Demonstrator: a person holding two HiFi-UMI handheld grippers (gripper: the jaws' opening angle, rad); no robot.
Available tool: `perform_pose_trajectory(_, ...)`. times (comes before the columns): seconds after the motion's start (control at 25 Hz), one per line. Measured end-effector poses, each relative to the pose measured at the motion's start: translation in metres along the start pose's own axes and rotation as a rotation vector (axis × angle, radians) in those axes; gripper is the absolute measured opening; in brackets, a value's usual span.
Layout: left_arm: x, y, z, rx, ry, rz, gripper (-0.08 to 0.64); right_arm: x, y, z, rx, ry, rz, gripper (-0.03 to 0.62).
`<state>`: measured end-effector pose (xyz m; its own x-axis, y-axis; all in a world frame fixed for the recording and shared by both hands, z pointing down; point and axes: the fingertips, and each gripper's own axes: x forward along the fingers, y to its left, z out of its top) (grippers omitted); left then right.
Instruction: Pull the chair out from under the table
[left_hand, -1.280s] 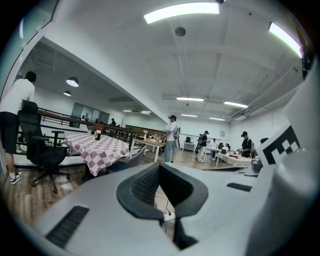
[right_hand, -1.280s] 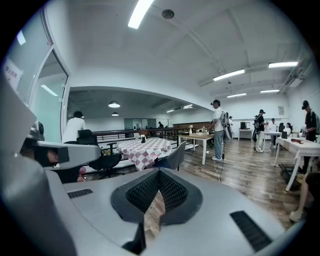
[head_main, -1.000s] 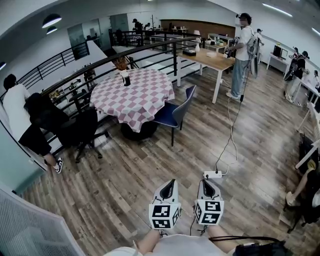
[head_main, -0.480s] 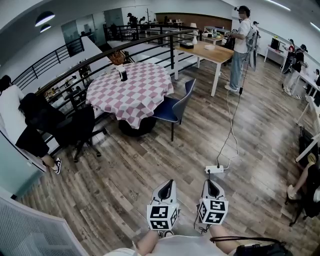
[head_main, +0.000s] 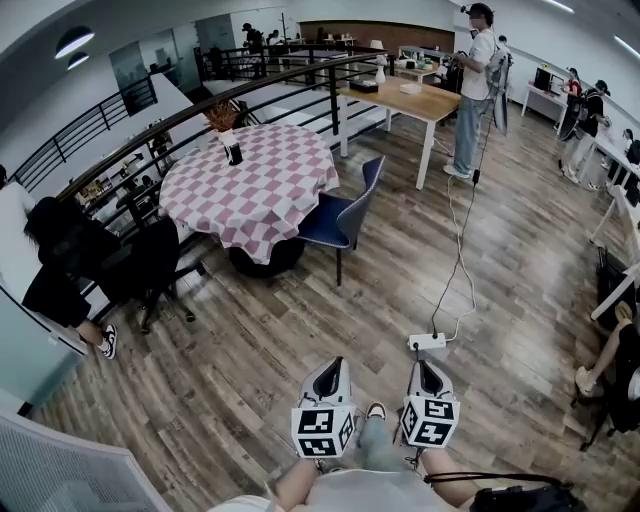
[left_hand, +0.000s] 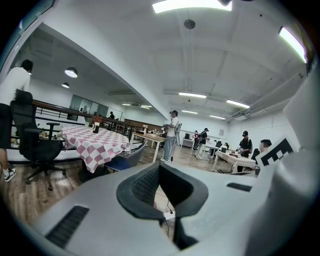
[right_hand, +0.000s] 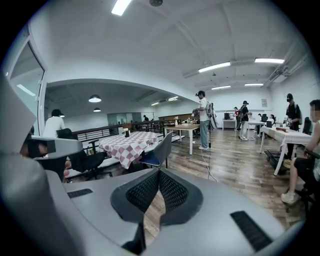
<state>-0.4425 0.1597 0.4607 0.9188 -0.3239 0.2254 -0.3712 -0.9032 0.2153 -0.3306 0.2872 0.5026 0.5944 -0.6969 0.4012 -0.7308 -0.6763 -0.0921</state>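
Left gripper (head_main: 339, 363), grey with a marker cube at its rear, has its two black mesh-padded jaws pressed together with nothing between them. Its twin, the right gripper (head_main: 425, 364), sits just beside it at three o'clock, jaws likewise closed and empty. Both hover low over the brown wood-plank floor (head_main: 230, 350) and point toward twelve o'clock in the head view.

Well apart from them, at about twelve o'clock, stands the chair with a blue seat, grey shell back and thin dark legs (head_main: 342, 214). It sits at the four o'clock edge of the round table draped in a red-and-white checked cloth (head_main: 250, 185), its seat pushed in under the hanging cloth and its back turned toward the grippers. Neither gripper touches it.

On the tabletop, near its eleven o'clock rim, is a small dark cup (head_main: 232, 153) that seems to hold a plant, though it is too small to be sure. A black wheeled office chair (head_main: 155, 268) stands at the table's eight o'clock, beside a black metal railing (head_main: 120, 150). A white power strip (head_main: 427, 343) lies on the floor just ahead of the right gripper, its cable running up toward one o'clock, where a person in a white shirt and jeans (head_main: 474, 90) stands next to a long light-wood table (head_main: 425, 100).
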Motion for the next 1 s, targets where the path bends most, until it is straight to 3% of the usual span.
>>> perform_pose_trajectory(0.52, 0.137, -0.007, 0.046, 0.016, -0.020, 0.026, 0.002, 0.119, -0.065, 0.070, -0.017, 0.001, 0.038, 0.018)
perform_pose_trajectory(1.0, 0.224, -0.016, 0.065, 0.007, -0.005, 0.074, 0.002, 0.190, -0.119, 0.106, -0.027, 0.029, 0.064, 0.018)
